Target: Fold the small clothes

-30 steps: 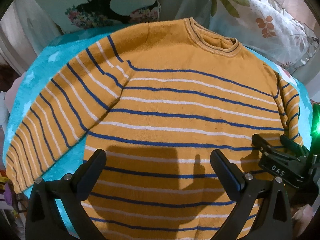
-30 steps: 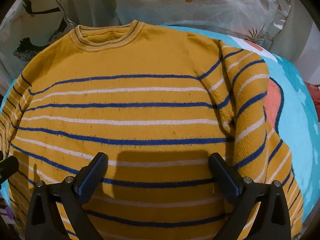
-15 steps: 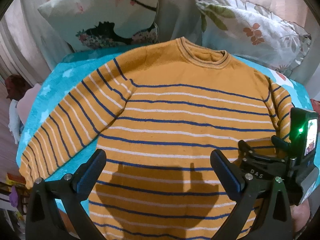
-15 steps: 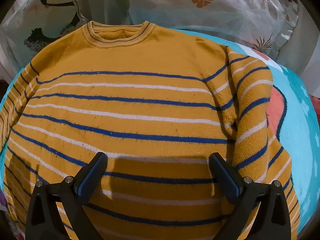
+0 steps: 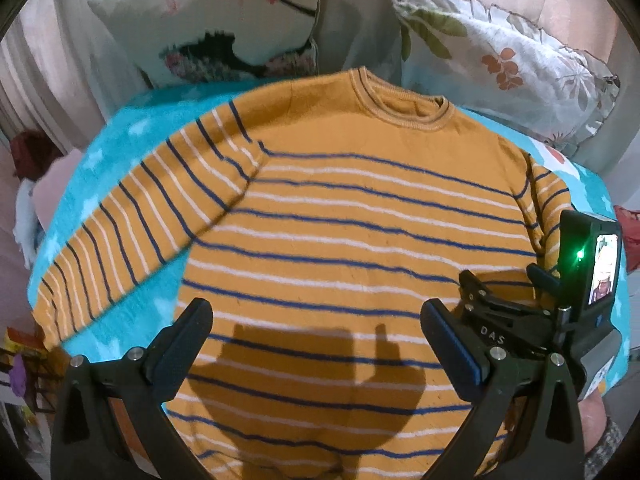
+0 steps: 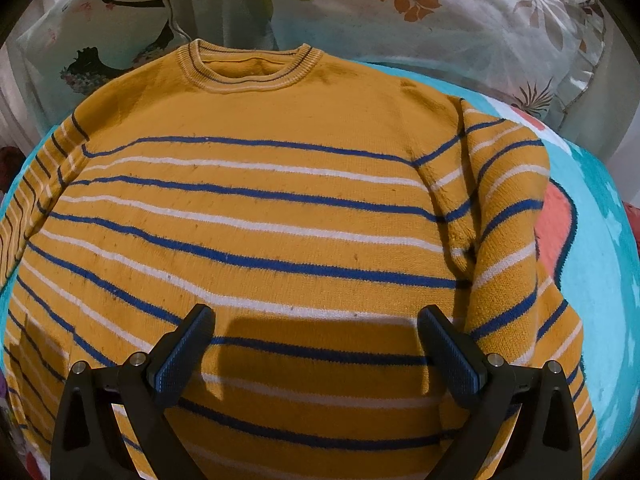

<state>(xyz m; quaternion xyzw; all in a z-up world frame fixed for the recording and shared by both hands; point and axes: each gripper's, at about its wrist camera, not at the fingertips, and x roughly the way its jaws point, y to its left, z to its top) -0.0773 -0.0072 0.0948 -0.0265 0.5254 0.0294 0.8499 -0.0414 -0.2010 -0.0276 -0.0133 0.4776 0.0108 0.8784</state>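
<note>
A mustard-yellow sweater (image 5: 352, 216) with blue and white stripes lies flat, front up, on a turquoise blanket (image 5: 120, 136); it also shows in the right wrist view (image 6: 280, 208). Its left sleeve (image 5: 132, 220) stretches out to the left. Its right sleeve (image 6: 508, 216) lies folded down along the body's side. My left gripper (image 5: 316, 344) is open and empty above the lower body. My right gripper (image 6: 316, 344) is open and empty above the lower body too; its body shows in the left wrist view (image 5: 540, 316) at the right.
Two printed pillows (image 5: 224, 28) (image 5: 500, 52) lean behind the collar. The blanket (image 6: 592, 248) shows a coral patch (image 6: 554, 220) to the right of the sweater. Clutter sits off the left edge (image 5: 24, 168).
Both grippers have pulled back and up from the sweater, so more of the pillows and blanket is in view. Both stay open. The sweater has not moved.
</note>
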